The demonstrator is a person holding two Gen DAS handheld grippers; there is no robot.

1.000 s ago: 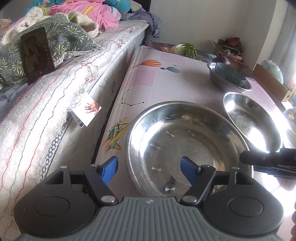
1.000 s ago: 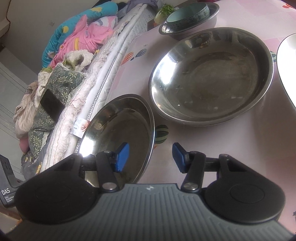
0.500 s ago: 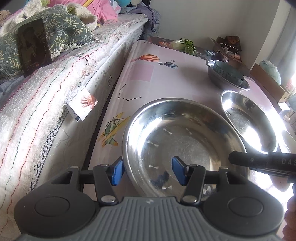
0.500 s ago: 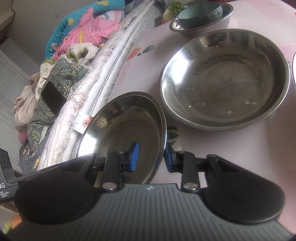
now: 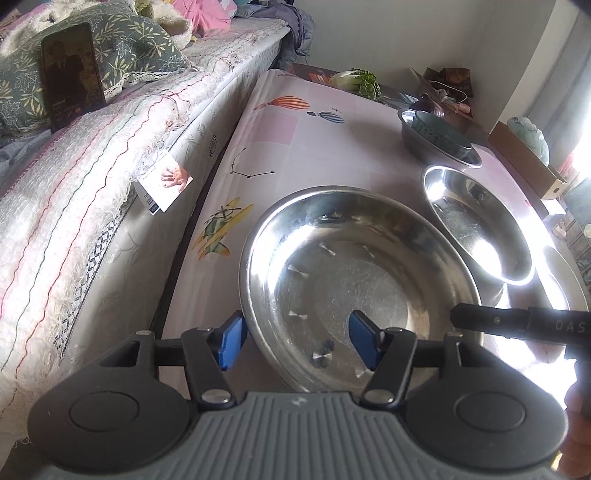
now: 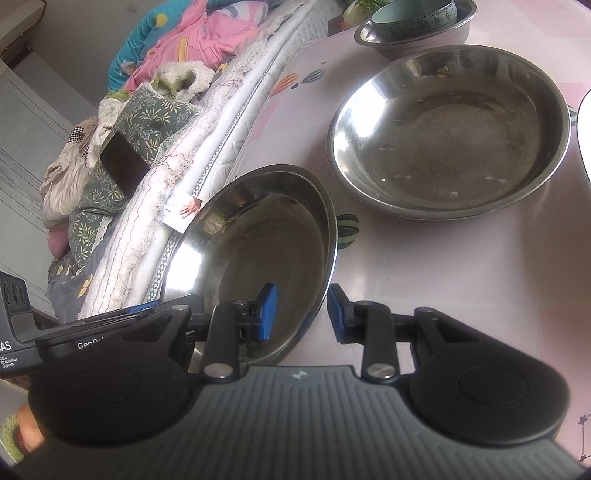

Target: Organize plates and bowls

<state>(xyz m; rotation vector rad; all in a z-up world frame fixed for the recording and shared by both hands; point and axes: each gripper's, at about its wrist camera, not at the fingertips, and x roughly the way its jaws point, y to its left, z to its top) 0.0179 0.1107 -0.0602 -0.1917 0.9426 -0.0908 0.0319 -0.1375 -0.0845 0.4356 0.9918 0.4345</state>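
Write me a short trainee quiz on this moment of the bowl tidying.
1. How many steel bowls are on the table?
2. True or false: the teal bowl sits directly on the table.
3. Where is the nearest steel bowl's rim relative to the right tongs? A: between the pads. B: left of both pads. C: out of view.
Key: 1. Three. 2. False: it sits inside the far steel bowl. 3. A: the tongs have just been closing, yet are open, not clamped on the rim.
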